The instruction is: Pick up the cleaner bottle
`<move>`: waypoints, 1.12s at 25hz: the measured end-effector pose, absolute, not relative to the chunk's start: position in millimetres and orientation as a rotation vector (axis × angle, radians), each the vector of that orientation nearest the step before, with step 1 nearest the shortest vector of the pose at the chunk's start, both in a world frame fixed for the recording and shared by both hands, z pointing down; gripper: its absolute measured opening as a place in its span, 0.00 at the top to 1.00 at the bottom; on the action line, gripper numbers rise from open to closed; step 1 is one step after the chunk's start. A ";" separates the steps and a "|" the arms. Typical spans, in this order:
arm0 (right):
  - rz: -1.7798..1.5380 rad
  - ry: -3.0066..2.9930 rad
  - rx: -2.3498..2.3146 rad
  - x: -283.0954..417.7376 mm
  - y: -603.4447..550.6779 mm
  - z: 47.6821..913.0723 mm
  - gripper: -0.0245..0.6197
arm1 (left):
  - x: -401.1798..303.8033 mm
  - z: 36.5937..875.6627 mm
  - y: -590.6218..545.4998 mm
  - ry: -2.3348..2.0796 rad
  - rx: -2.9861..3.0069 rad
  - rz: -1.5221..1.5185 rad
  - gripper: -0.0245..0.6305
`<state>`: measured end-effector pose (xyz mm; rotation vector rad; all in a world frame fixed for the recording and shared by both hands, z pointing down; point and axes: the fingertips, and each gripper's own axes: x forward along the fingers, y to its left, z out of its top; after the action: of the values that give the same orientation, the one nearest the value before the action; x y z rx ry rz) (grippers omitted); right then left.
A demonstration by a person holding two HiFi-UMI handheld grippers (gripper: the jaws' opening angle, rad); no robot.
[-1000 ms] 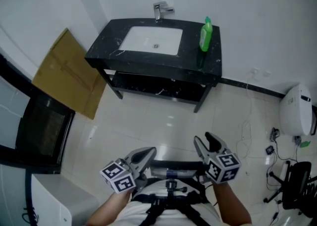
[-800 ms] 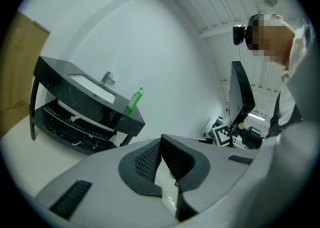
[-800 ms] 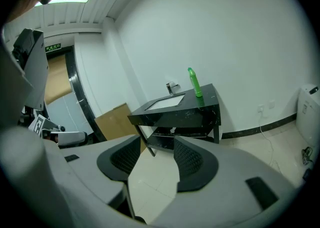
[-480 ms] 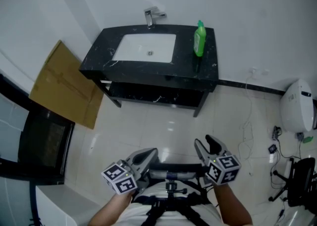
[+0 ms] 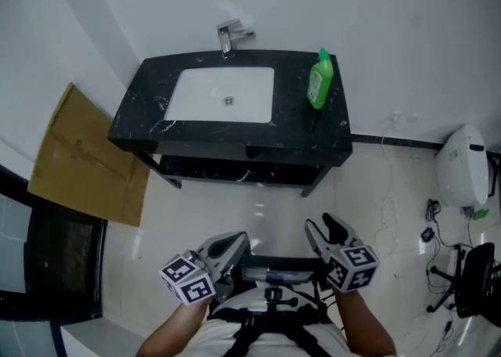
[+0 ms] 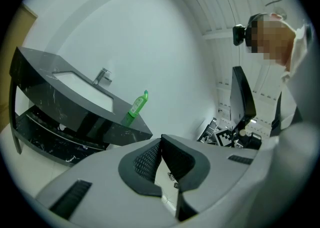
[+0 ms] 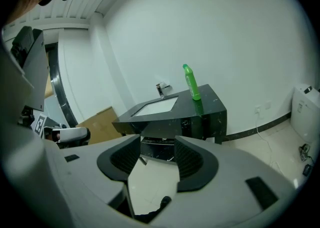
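Nearer now to the black marbled washstand (image 5: 235, 135) than a second back: sits lower and larger in the head view, with the brown cardboard sheet (image 5: 82, 161) pushed toward the left edge. Both grippers low by the body, well apart from the stand. Left gripper (image 5: 237, 239) narrow, pad tips together, nothing between. Right gripper (image 5: 319, 225) wide, empty. Green plastic cleaner bottle (image 5: 319, 83) upright on the stand's right end, beside the white basin (image 5: 221, 95).

Glossy green plastic cleaner bottle (image 5: 319, 85), polished black veined counter (image 5: 147, 106), shiny metal tap (image 5: 228, 36), matt cardboard (image 5: 78, 160)
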<state>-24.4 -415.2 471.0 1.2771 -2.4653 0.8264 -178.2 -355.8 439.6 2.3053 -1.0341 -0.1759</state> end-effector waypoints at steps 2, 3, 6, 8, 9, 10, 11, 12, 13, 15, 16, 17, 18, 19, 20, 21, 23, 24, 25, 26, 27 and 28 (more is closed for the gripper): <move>0.833 -2.453 1.298 -40.2 -435.4 467.6 0.63 | -193.3 437.4 -379.6 -1.006 2.311 -0.171 0.96; 0.835 -2.447 1.309 -47.2 -444.8 466.3 0.63 | -200.1 436.5 -390.4 -0.991 2.315 -0.168 0.96; 0.837 -2.427 1.346 -63.3 -469.3 463.1 0.63 | -217.1 433.4 -418.4 -0.949 2.328 -0.159 0.96; 0.837 -2.413 1.362 -72.4 -482.4 461.6 0.63 | -227.6 431.1 -434.3 -0.930 2.333 -0.159 0.96; 0.839 -2.406 1.368 -76.9 -488.1 461.2 0.63 | -233.0 430.5 -441.4 -0.922 2.333 -0.160 0.96; 0.840 -2.400 1.373 -81.6 -493.5 460.8 0.63 | -238.4 430.1 -447.8 -0.916 2.332 -0.161 0.96; 0.840 -2.395 1.378 -86.4 -498.8 460.5 0.63 | -243.5 430.0 -453.6 -0.910 2.330 -0.162 0.96; 0.839 -2.391 1.381 -91.1 -503.8 460.3 0.63 | -248.3 430.2 -458.7 -0.904 2.329 -0.164 0.96; 0.837 -2.387 1.384 -95.4 -508.2 460.4 0.63 | -252.6 430.7 -462.9 -0.897 2.328 -0.165 0.96; 0.835 -2.377 1.388 -102.9 -515.3 461.3 0.63 | -260.3 432.4 -469.7 -0.887 2.323 -0.166 0.96; 0.836 -2.373 1.390 -106.3 -517.9 461.8 0.63 | -264.0 433.3 -472.5 -0.883 2.320 -0.167 0.96; 0.834 -2.370 1.393 -109.3 -520.3 462.6 0.63 | -267.8 434.1 -475.2 -0.880 2.318 -0.168 0.96; 0.829 -2.368 1.397 -111.8 -522.6 463.5 0.63 | -271.8 434.8 -477.6 -0.876 2.317 -0.169 0.96; 0.825 -2.367 1.403 -114.3 -524.6 464.3 0.63 | -275.8 435.5 -479.8 -0.873 2.316 -0.170 0.96; 0.824 -2.363 1.408 -117.3 -525.9 464.2 0.63 | -279.8 436.1 -481.8 -0.869 2.315 -0.172 0.96; 0.824 -2.357 1.411 -120.8 -526.5 463.2 0.63 | -283.5 436.5 -483.5 -0.865 2.315 -0.172 0.96; 0.817 -2.349 1.421 -126.2 -527.8 461.7 0.63 | -290.0 436.6 -486.3 -0.855 2.317 -0.174 0.96; 0.811 -2.348 1.430 -127.9 -528.8 461.4 0.63 | -292.8 436.4 -487.6 -0.849 2.321 -0.175 0.96; 0.806 -2.348 1.439 -129.4 -529.7 461.1 0.63 | -295.3 436.3 -489.2 -0.844 2.325 -0.176 0.96; 0.803 -2.346 1.447 -131.1 -530.4 460.7 0.63 | -297.7 436.4 -490.9 -0.839 2.329 -0.176 0.96; 0.804 -2.344 1.453 -133.2 -530.7 460.1 0.63 | -300.1 436.5 -492.7 -0.835 2.332 -0.177 0.96; 0.806 -2.341 1.458 -135.3 -530.7 459.8 0.63 | -302.6 436.5 -494.3 -0.833 2.335 -0.177 0.96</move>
<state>-135.3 -530.7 459.8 1.4577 -2.3411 0.8055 -302.6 -494.3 436.5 2.3349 -0.8335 -0.1768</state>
